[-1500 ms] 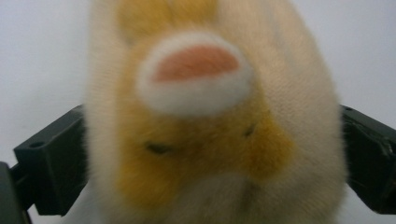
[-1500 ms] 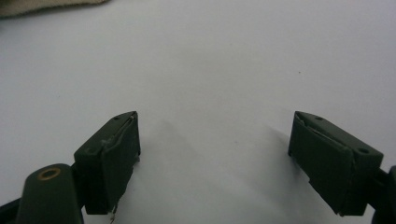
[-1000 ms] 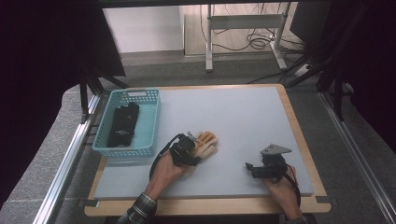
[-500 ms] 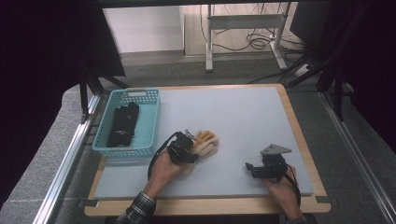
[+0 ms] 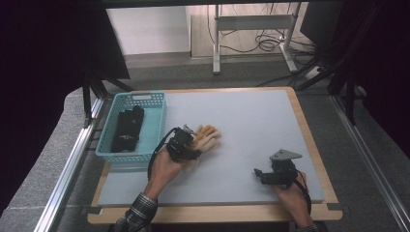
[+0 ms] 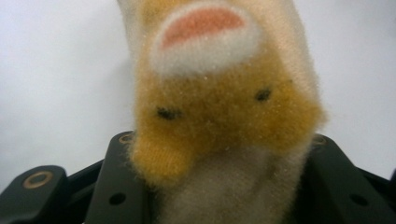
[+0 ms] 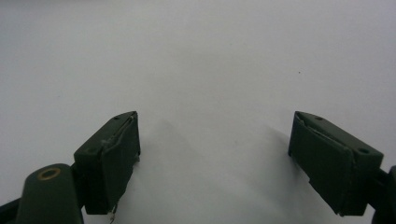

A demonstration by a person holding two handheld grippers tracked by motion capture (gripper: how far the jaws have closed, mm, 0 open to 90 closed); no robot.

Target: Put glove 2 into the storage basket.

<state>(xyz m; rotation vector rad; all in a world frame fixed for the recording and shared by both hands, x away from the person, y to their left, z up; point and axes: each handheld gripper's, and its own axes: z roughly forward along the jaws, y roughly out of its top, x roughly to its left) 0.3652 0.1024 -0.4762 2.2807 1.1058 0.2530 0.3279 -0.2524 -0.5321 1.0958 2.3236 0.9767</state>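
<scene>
grey tabletop (image 5: 251,121), wooden rim; left gripper (image 5: 186,143) clamps plush toy (image 6: 219,93); right gripper (image 7: 215,158) wide.

High view: fixed above my side, facing forward and down over the whole pale grey counter (image 5: 251,125). Left gripper view: rides my left tongs (image 5: 186,143), very close on the fuzzy orange-and-cream plush toy (image 6: 219,107). Right gripper view: low, near bare counter. All share that counter.
</scene>
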